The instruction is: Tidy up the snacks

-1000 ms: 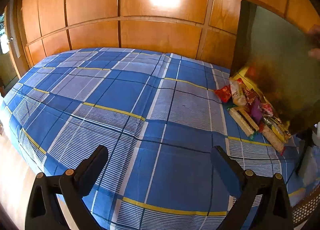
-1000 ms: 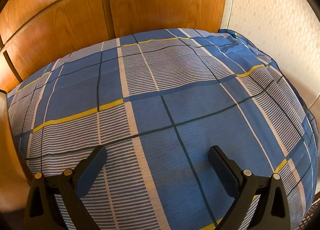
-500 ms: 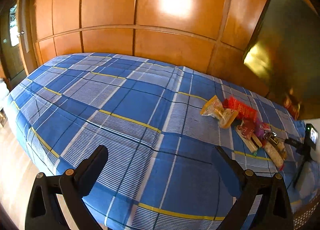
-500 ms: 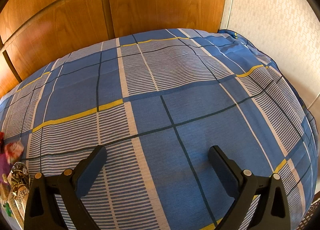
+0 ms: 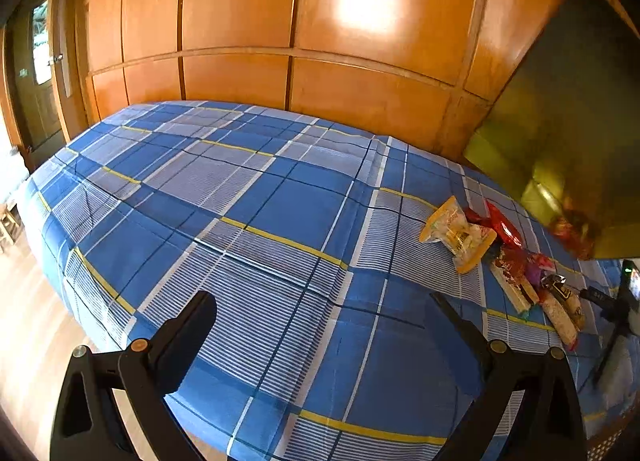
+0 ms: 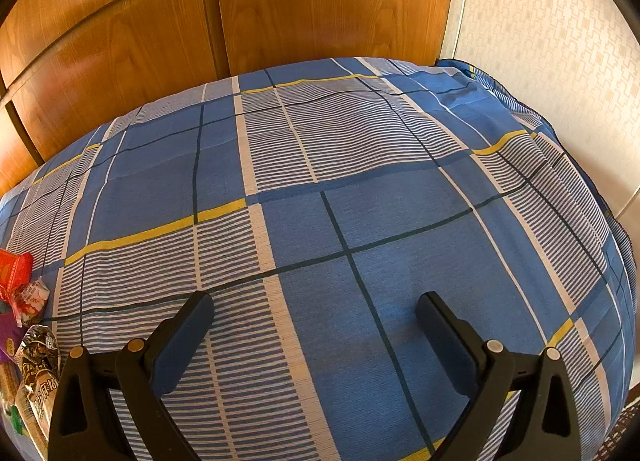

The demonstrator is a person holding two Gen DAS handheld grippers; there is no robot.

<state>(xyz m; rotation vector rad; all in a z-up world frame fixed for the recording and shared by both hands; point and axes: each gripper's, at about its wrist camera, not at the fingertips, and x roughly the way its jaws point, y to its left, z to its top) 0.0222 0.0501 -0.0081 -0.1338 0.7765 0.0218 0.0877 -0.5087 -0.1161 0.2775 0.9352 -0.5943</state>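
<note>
You had sorted nothing yet: the snacks [image 5: 516, 261] lay in a loose heap on the bed [image 5: 280, 229], off to the right of your left gripper [image 5: 324, 321] and at the left edge of your right gripper's [image 6: 314, 321] view. Both jaws stood apart, empty. The packets were crinkly foil and clear plastic, some long bars; the sheet was soft checked cotton.

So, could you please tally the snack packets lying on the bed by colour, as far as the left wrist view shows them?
Yellow packet: 1
Red packet: 1
Dark brown packet: 1
Purple packet: 1
Black-and-gold packet: 1
Beige wafer pack: 1
Beige-and-red stick pack: 1
Total: 7 told apart; overlaps may hide more.
</note>
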